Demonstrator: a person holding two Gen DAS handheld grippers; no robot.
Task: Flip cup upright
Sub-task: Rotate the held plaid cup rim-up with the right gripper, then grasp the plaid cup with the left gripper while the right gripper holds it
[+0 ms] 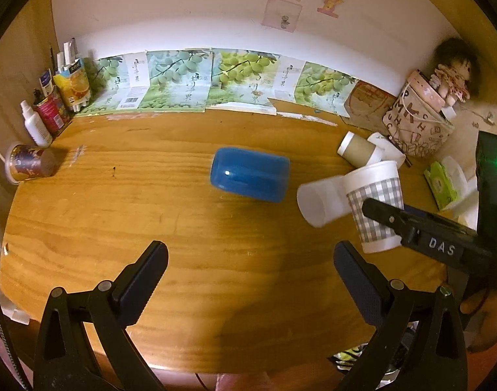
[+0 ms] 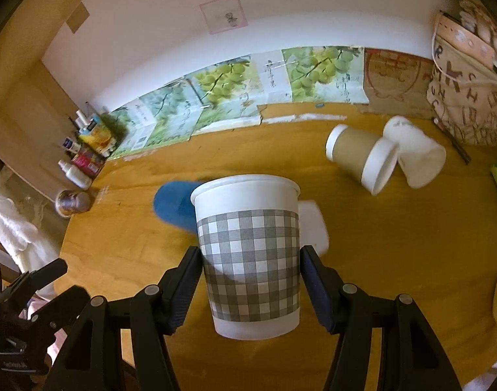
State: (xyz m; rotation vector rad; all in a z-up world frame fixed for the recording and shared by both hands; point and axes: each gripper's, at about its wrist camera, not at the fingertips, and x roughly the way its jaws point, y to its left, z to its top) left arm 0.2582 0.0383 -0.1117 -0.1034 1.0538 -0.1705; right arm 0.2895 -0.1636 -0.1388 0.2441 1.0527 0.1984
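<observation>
My right gripper (image 2: 251, 280) is shut on a white paper cup with a grey checked sleeve (image 2: 248, 251), held upright with its rim up, just above or on the table. The same cup (image 1: 375, 205) shows in the left wrist view with a right finger (image 1: 395, 218) across it. A blue cup (image 1: 250, 174) lies on its side mid-table; it also shows behind the checked cup (image 2: 173, 207). My left gripper (image 1: 248, 277) is open and empty, low over the near table, apart from every cup.
A white cup (image 1: 320, 200) lies on its side beside the checked cup. A brown-sleeved cup (image 2: 359, 156) and another white cup (image 2: 418, 156) lie at the back right near a lettered bag (image 2: 470, 104). A patterned cup (image 1: 28, 163) lies far left by bottles (image 1: 36, 123).
</observation>
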